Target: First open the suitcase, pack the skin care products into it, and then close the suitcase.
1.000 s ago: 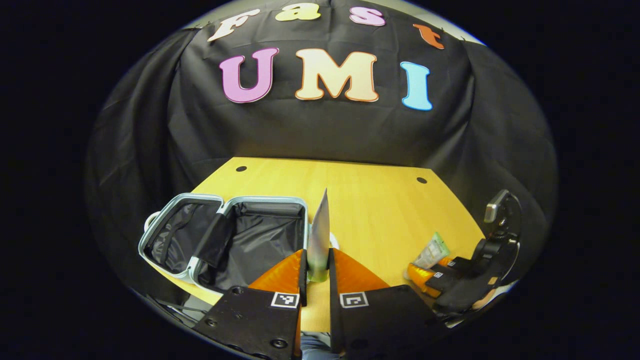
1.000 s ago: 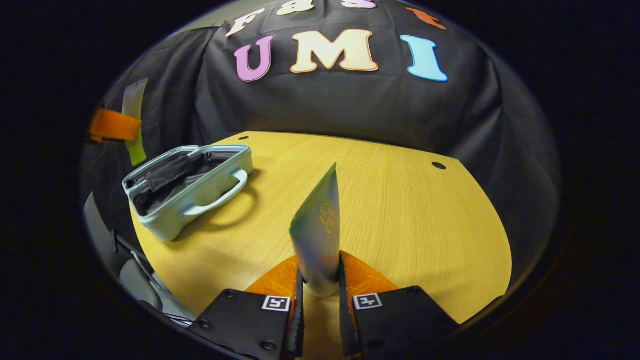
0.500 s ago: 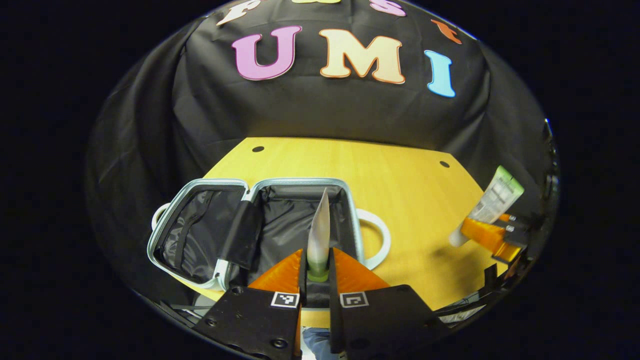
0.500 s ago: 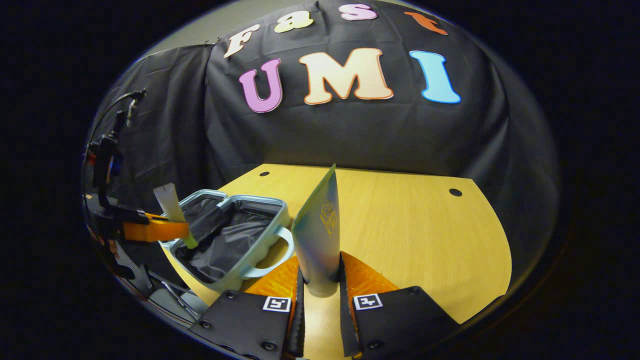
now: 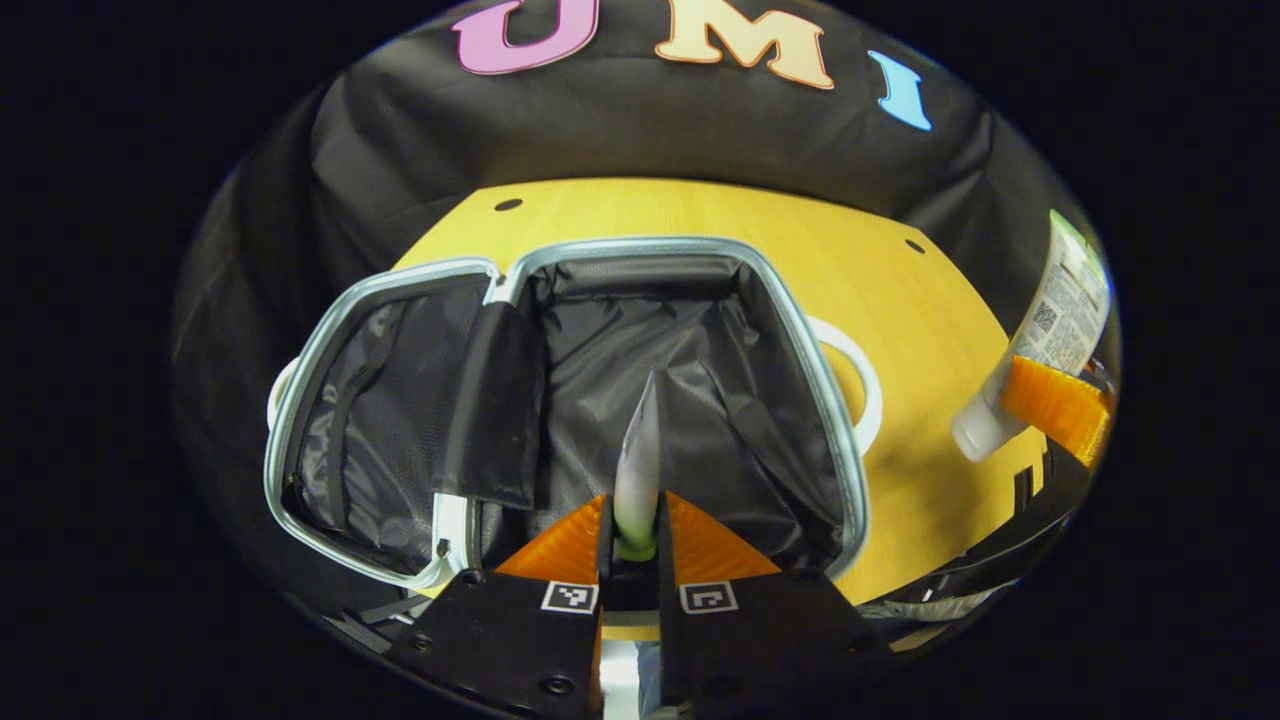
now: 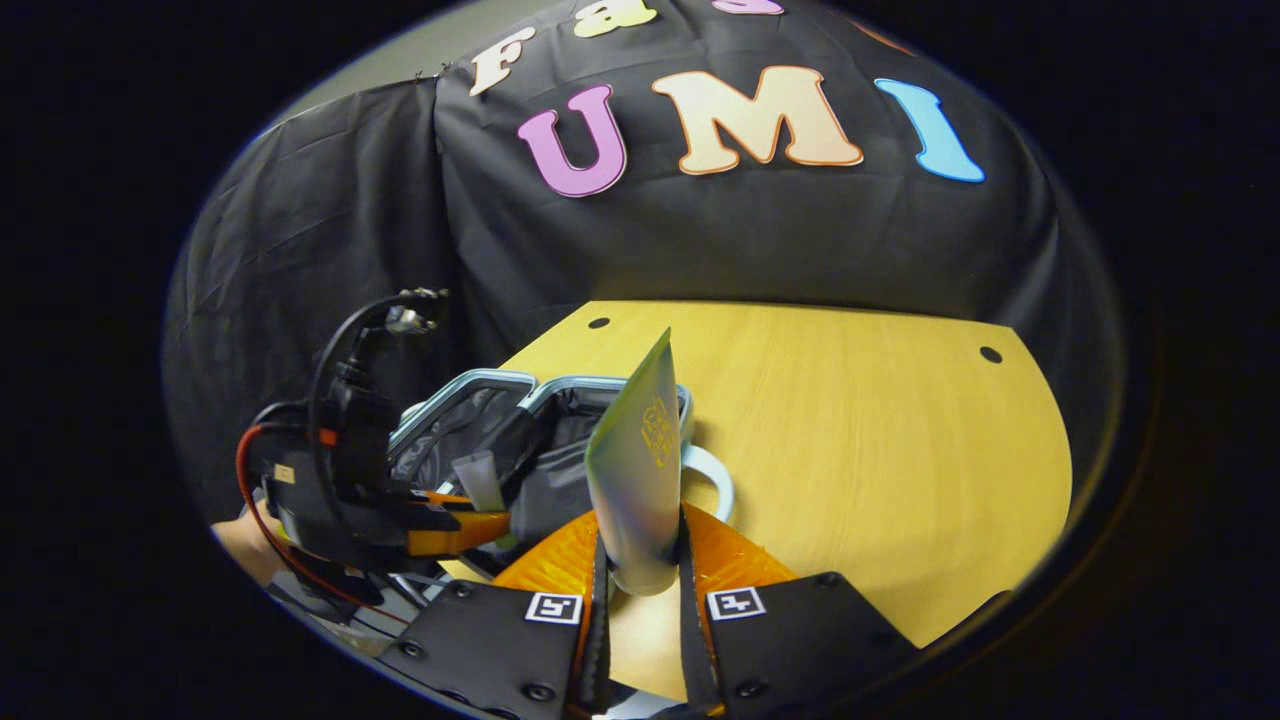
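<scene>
The suitcase [image 5: 800, 340] lies open on the wooden table, pale blue shell, black lining, a white handle on its right side. My left gripper [image 5: 632, 525] is shut on a slim white tube [image 5: 638, 460] with a green cap, held over the right compartment. In the right gripper view, my right gripper [image 6: 640, 560] is shut on a wider green-white tube [image 6: 640, 460], hovering just right of the suitcase [image 6: 560, 400]. That second tube [image 5: 1050, 330] and its gripper [image 5: 1055, 400] appear at the right edge of the left gripper view. The left gripper [image 6: 440, 525] with its slim tube [image 6: 480, 480] appears at the left of the right gripper view.
The wooden table [image 6: 850, 420] stretches to the right of the suitcase, with small dark holes near its far corners. Black cloth wall [image 6: 700, 240] hangs behind the table. A black divider flap [image 5: 495, 400] lies between the suitcase's two halves.
My left gripper has moved forward and down over the suitcase's right compartment with the slim tube. My right gripper has carried its tube left, closer to the suitcase.
</scene>
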`<control>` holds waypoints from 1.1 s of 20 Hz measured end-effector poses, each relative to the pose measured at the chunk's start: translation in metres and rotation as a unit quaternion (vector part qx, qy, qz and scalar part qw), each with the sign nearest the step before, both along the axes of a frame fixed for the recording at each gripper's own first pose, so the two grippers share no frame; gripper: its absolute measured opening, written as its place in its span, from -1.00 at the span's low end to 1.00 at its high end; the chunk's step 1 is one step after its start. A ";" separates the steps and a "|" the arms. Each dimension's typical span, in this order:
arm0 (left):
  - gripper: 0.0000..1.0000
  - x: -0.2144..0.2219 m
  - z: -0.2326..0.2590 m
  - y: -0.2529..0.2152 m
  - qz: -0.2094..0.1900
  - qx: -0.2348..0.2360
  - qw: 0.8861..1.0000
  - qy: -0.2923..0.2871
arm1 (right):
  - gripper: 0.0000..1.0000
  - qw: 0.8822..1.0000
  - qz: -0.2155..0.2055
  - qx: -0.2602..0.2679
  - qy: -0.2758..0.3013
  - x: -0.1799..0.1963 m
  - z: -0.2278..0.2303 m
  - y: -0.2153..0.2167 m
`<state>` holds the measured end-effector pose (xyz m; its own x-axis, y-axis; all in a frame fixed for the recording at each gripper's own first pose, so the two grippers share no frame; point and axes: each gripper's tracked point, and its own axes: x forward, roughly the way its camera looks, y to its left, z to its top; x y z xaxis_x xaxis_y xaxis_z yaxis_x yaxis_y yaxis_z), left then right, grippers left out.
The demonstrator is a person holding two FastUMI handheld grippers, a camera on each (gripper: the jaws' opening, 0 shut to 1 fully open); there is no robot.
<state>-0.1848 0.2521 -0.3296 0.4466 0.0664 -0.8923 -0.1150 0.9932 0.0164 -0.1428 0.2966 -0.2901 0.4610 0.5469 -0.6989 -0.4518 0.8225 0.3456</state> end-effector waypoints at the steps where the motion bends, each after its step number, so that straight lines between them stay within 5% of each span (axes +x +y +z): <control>1: -0.70 0.000 -0.006 0.002 -0.001 -0.002 1.000 0.004 | -0.38 1.000 0.005 0.000 0.005 -0.003 -0.002 0.007; 7: -0.59 0.017 -0.018 0.003 0.012 -0.056 0.998 -0.011 | -0.38 0.997 0.043 0.002 0.072 -0.032 -0.026 0.043; 9: 0.05 0.022 -0.012 -0.002 0.011 -0.073 0.997 -0.030 | -0.38 0.994 0.045 0.001 0.097 -0.037 -0.038 0.051; 11: 0.32 0.028 0.003 0.002 0.011 -0.074 0.996 -0.052 | -0.38 0.992 0.037 0.005 0.123 -0.042 -0.048 0.058; 18: 0.41 0.053 0.066 0.069 0.042 -0.043 0.987 -0.148 | -0.47 0.984 0.008 -0.024 0.175 -0.050 -0.084 0.076; 22: 0.42 0.047 0.092 0.129 0.090 -0.020 0.982 -0.165 | -0.36 0.981 0.002 -0.039 0.189 -0.051 -0.094 0.078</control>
<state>-0.1381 0.3806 -0.2379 0.6959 0.1387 -0.7046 -0.2811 0.9555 -0.0896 -0.1941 0.3747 -0.3837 0.1584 0.4854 -0.8598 -0.3062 0.8520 0.4246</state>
